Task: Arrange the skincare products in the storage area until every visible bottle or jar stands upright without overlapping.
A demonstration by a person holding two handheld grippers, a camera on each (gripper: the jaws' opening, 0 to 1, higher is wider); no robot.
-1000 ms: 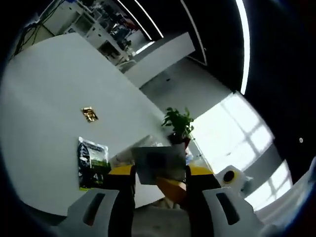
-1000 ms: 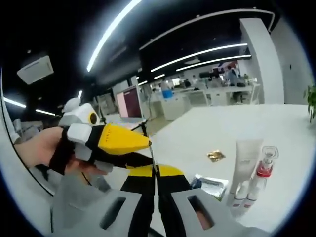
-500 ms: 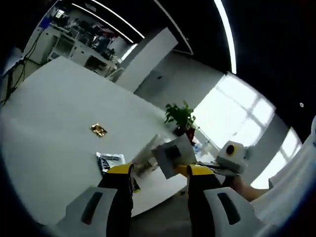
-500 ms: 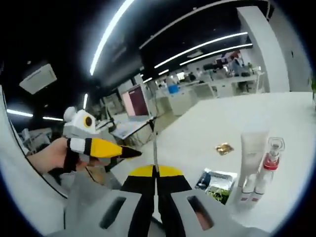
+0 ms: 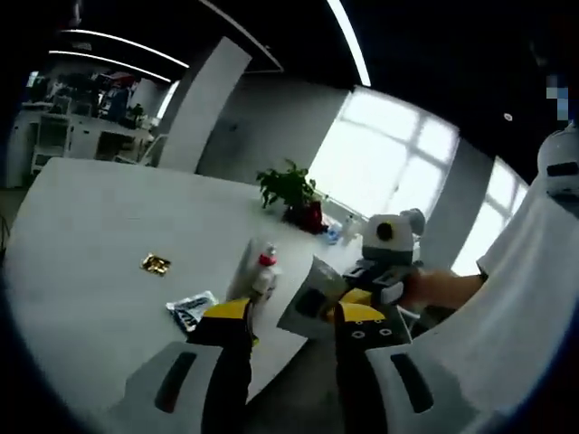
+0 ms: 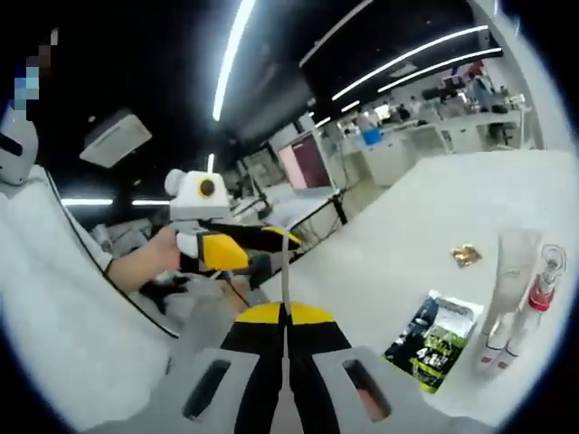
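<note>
On the white table (image 5: 81,226) a white tube (image 5: 244,271) and a clear bottle with a red collar (image 5: 265,269) stand upright side by side. A black-green sachet (image 5: 192,310) lies flat in front of them. My left gripper (image 5: 291,316) is open, off the table's near edge. My right gripper (image 6: 283,312) is shut on a thin grey card (image 6: 283,267), seen edge-on. The card (image 5: 308,303) shows between my left jaws, with the right gripper (image 5: 348,287) behind it. The right gripper view holds the tube (image 6: 508,271), bottle (image 6: 541,294), sachet (image 6: 434,339) and the left gripper (image 6: 271,246).
A small gold packet (image 5: 156,264) lies alone on the table, also in the right gripper view as the gold packet (image 6: 467,254). A potted plant (image 5: 288,190) stands at the far edge near the window. A person's hand (image 6: 149,262) holds the left gripper. Desks stand behind.
Both cameras have swung, so the window and the right gripper now face the left gripper view. The card stays in the right gripper. The products have not moved on the table.
</note>
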